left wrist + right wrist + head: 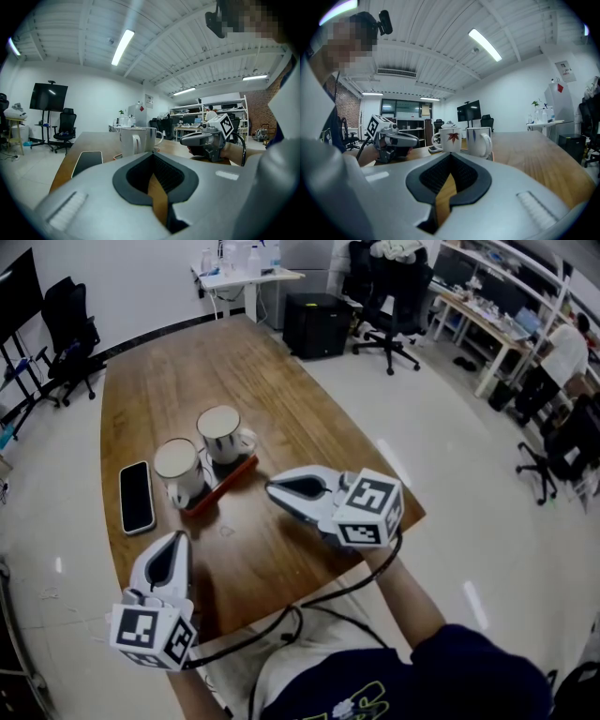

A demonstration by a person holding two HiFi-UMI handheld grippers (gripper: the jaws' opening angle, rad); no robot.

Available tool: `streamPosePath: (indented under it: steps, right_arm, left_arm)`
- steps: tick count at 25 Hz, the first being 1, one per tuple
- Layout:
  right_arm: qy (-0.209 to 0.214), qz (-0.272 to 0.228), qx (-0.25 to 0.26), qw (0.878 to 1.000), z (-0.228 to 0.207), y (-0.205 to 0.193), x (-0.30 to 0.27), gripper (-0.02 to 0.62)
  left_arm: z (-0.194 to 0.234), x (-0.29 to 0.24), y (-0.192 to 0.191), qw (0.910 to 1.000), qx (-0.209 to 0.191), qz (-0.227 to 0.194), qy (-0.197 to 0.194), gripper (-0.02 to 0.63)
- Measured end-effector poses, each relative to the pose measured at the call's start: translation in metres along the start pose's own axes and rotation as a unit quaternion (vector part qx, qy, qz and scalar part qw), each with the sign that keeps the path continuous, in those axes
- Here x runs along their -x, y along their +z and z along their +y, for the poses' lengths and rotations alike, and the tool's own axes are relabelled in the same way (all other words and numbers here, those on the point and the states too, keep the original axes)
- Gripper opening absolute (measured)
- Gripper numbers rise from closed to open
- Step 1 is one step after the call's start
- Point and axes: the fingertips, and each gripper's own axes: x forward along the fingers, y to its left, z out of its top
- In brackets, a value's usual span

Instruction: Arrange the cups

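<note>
We hold a gripper in each hand at the near end of the brown wood worktop [187, 371]. The left gripper [176, 538] is at the near left corner and points toward the far end. Its jaws are pressed together with nothing in them. The right gripper [272, 487] is by the right edge and points across toward the left edge. Its jaws are pressed together too, and they hold nothing. Neither gripper touches a cup.

The two cups stand upright, close side by side, on a small red tray [228, 482]. The tray lies on a slant between the middle of the worktop and its left edge, just past the tips of both grippers. The near cup [178, 470] is white with a red leaf on its side, and its handle points back toward us. The far cup [222, 434] is white with a blue mark, and its handle points toward the right edge. Both cups look dark inside, and we cannot tell if there is anything in them. A black phone [137, 496] lies flat by the left edge, just beside the tray, with its dark screen up. Past the far end of the worktop, a black chair [394, 296] stands on the pale floor.
</note>
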Motion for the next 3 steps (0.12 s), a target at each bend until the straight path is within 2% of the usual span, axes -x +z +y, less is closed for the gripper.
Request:
streamPosePath:
  steps: [3]
  right_arm:
    - [-0.001,0.001,0.0,1.0,-0.001,-0.0013,-0.0005,0.002]
  left_arm:
    - [0.0003,-0.0011,-0.0012,1.0,0.001,0.0,0.0,0.003]
